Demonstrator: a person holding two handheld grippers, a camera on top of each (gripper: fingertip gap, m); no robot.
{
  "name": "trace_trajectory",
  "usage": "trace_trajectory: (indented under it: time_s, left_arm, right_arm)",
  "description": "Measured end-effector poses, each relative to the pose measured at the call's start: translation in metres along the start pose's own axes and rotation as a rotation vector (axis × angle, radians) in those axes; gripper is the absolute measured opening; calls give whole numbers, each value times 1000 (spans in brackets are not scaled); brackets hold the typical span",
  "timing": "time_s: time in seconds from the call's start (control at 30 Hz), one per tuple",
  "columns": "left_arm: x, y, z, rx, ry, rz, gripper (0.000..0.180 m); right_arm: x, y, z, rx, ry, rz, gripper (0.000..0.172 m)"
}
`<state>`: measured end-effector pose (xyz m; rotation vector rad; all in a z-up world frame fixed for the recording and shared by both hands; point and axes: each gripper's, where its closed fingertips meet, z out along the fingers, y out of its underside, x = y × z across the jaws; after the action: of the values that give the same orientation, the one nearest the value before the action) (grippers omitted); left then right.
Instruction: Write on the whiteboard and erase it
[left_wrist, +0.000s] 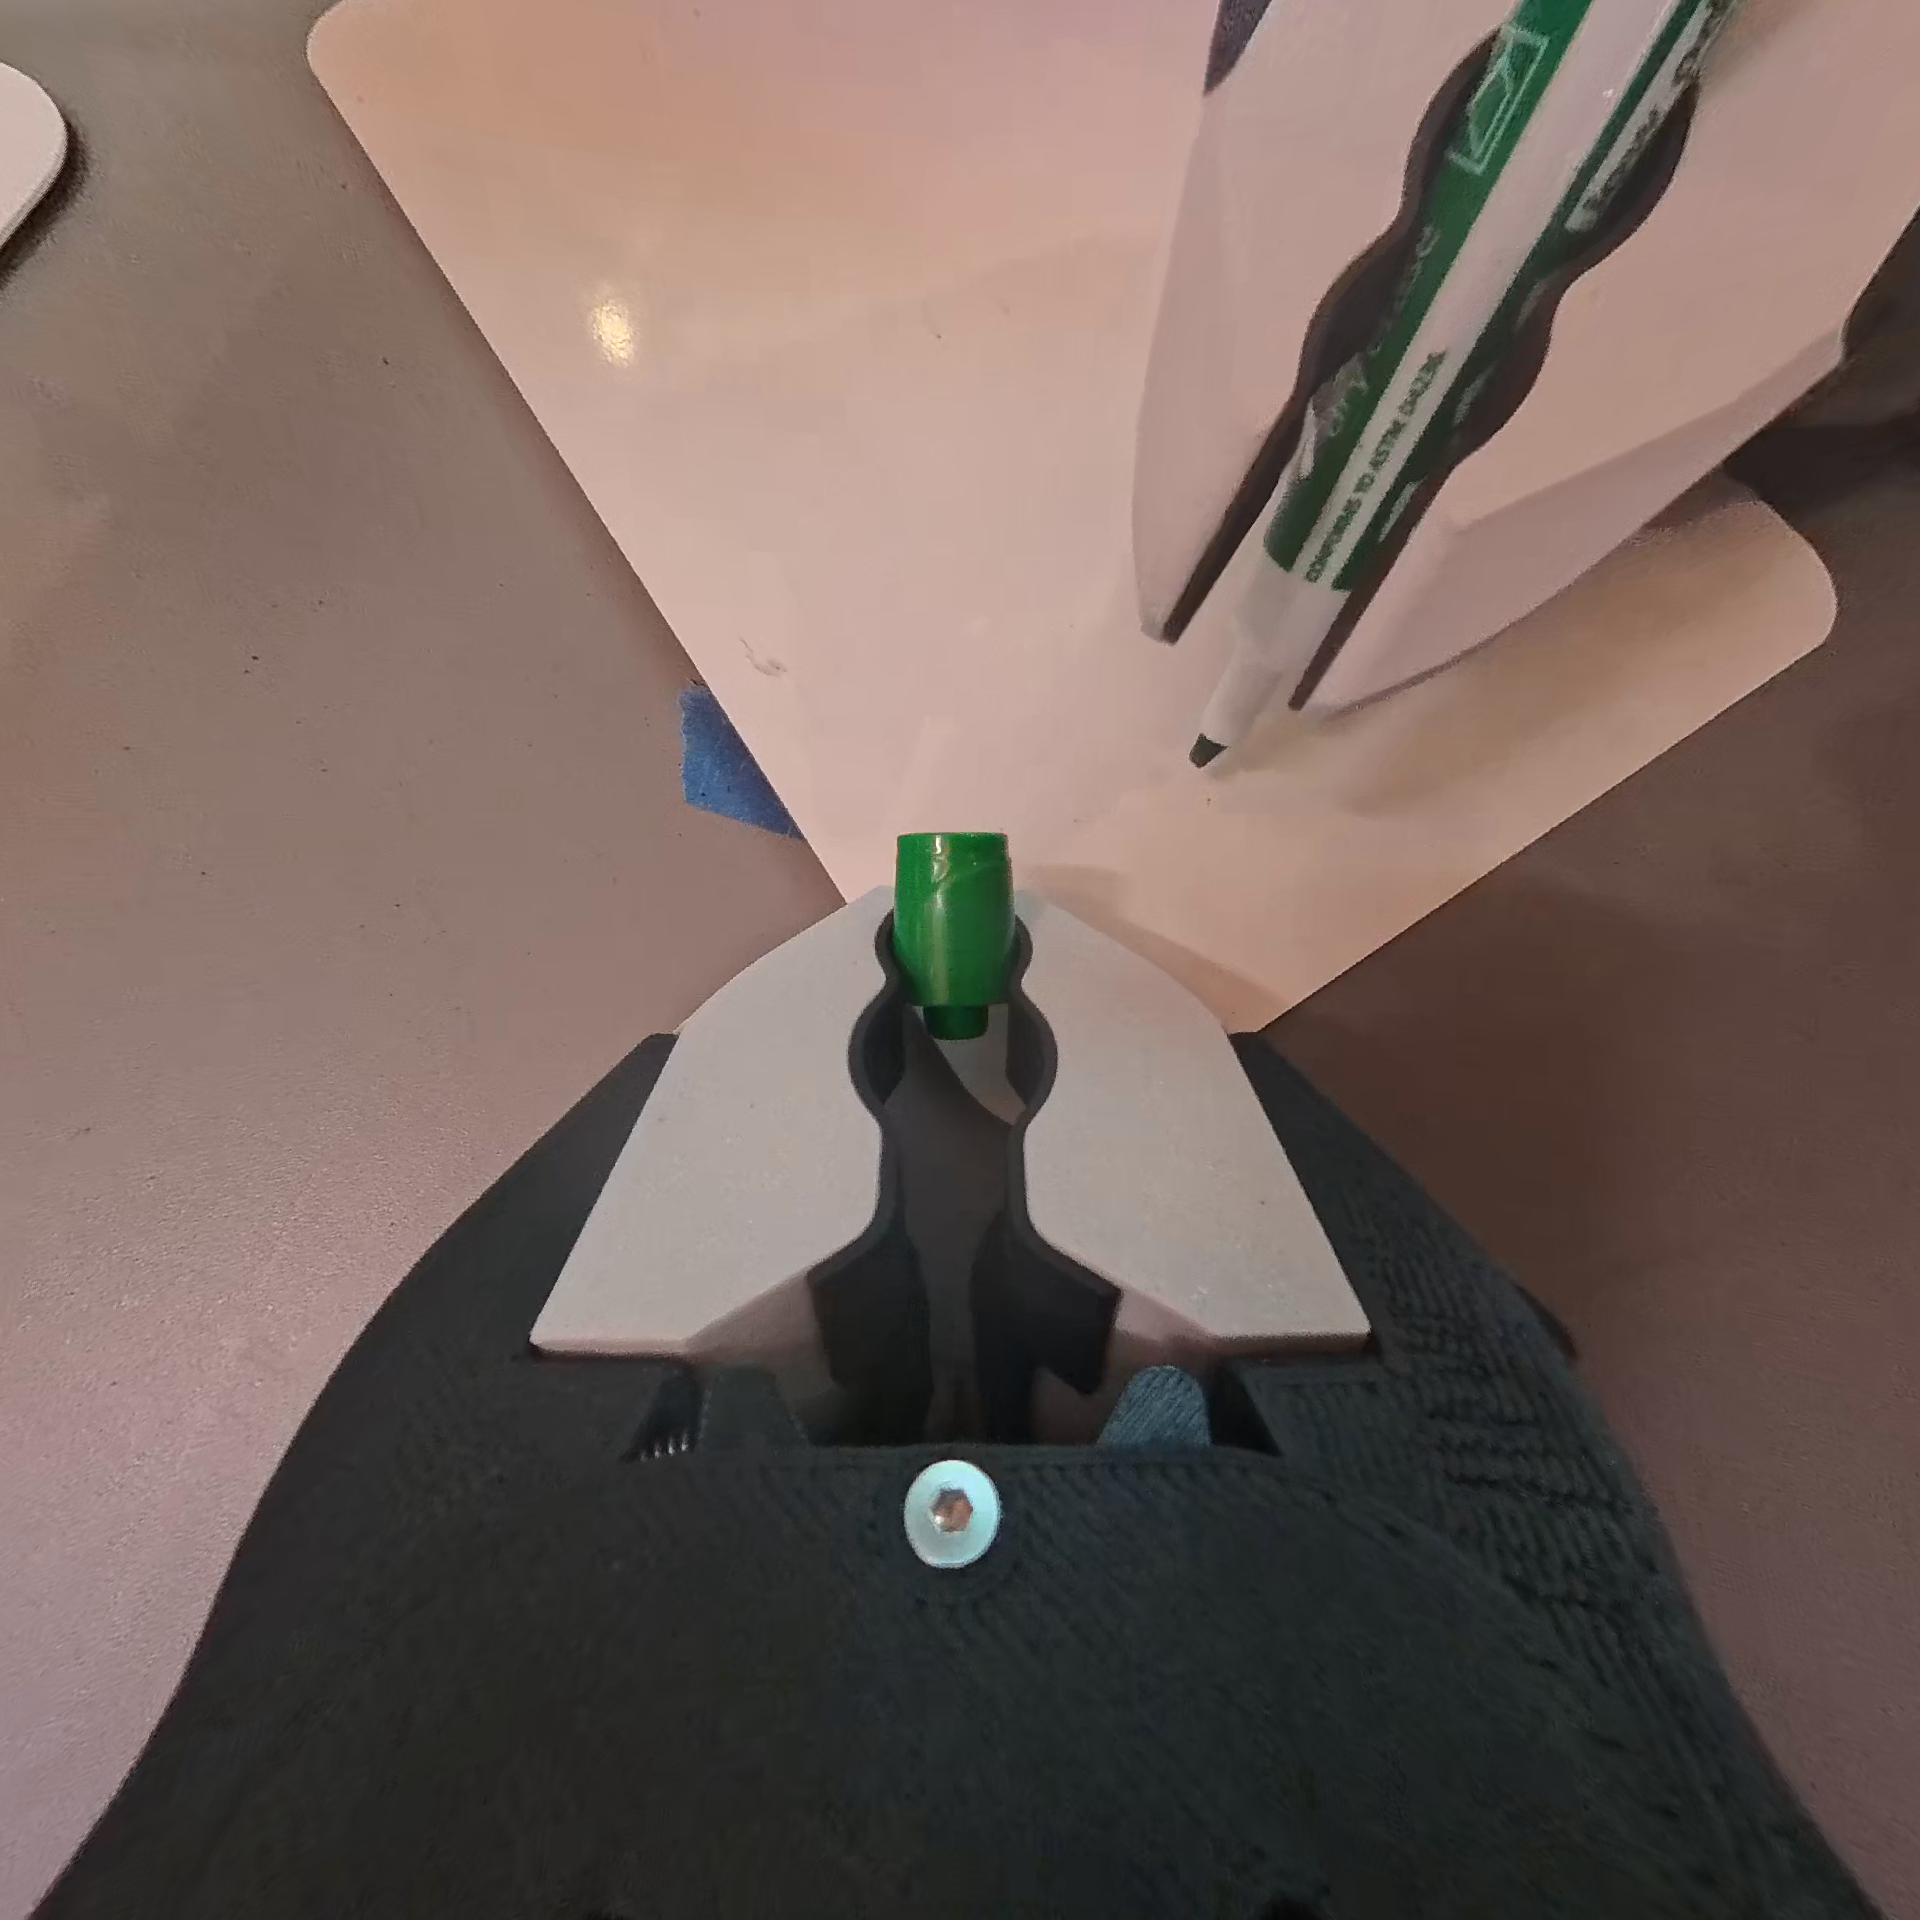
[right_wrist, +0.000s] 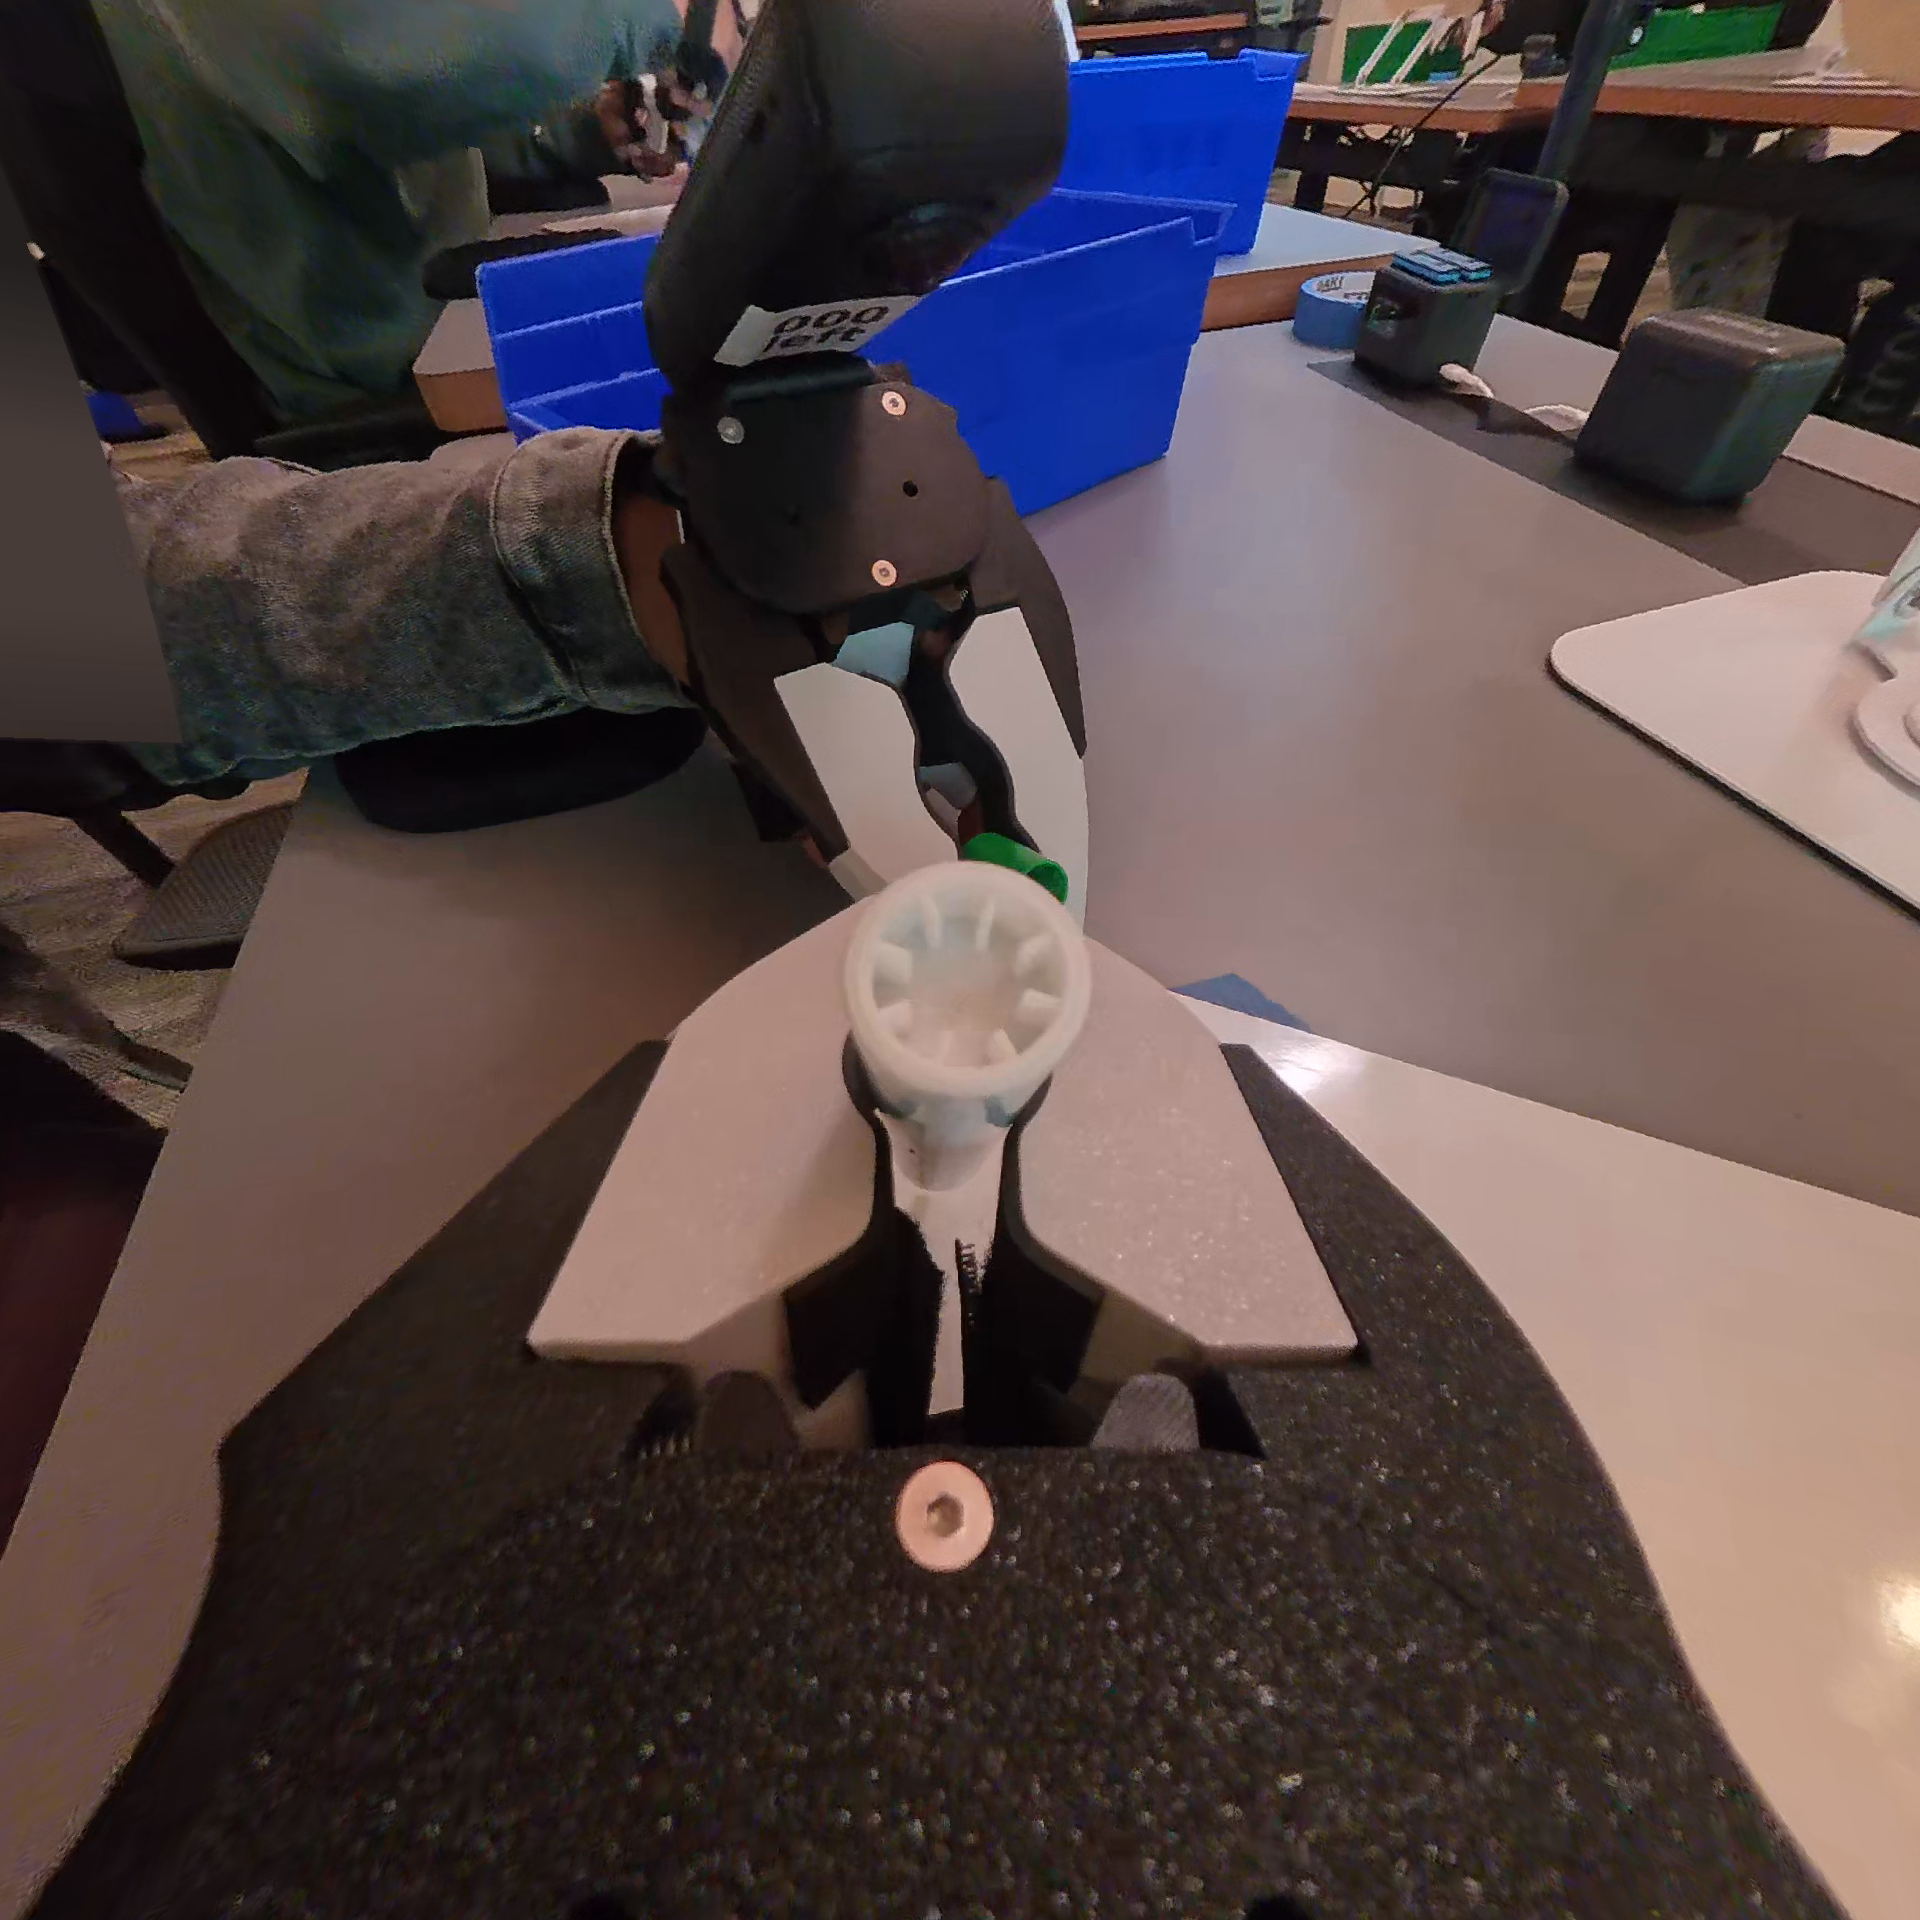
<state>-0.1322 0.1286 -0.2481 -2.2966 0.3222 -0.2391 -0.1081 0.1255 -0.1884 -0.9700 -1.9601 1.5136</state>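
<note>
Green cap (left_wrist: 951, 925) pinched in left gripper (left_wrist: 951, 940); right gripper (right_wrist: 961, 1049) clamps marker (left_wrist: 1455, 343).

left gripper (left_wrist: 954, 925): black textured printed shell – two pale grey wedge fingers (left_wrist: 748, 1143), wavy black inner edges
right gripper (right_wrist: 966, 1039): same build, speckled black shell
screws (left_wrist: 953, 1509): one silver hex-socket screw centred on each shell
label (right_wrist: 821, 330): white sticker on far gripper's black housing
sleeve (right_wrist: 395, 603): mottled grey-green denim, buttoned-style cuff
</note>
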Motion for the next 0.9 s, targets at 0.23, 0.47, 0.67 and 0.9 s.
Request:
trace_trajectory:
  time_s: [0.23, 0.47, 0.67, 0.9]
  left_arm:
    - [0, 0, 0, 2, 4, -4, 15]
    - [0, 0, 0, 3, 4, -2, 15]
    - [0, 0, 0, 3, 7, -1, 15]
    - [0, 0, 0, 4, 7, -2, 15]
  right_arm:
    - [-3, 3, 12, -45, -38, -30, 16]
    - [-2, 3, 16, -59, -35, -28, 16]
    - [0, 8, 15, -87, -13, -1, 16]
    - [-13, 16, -9, -90, 8, 19, 16]
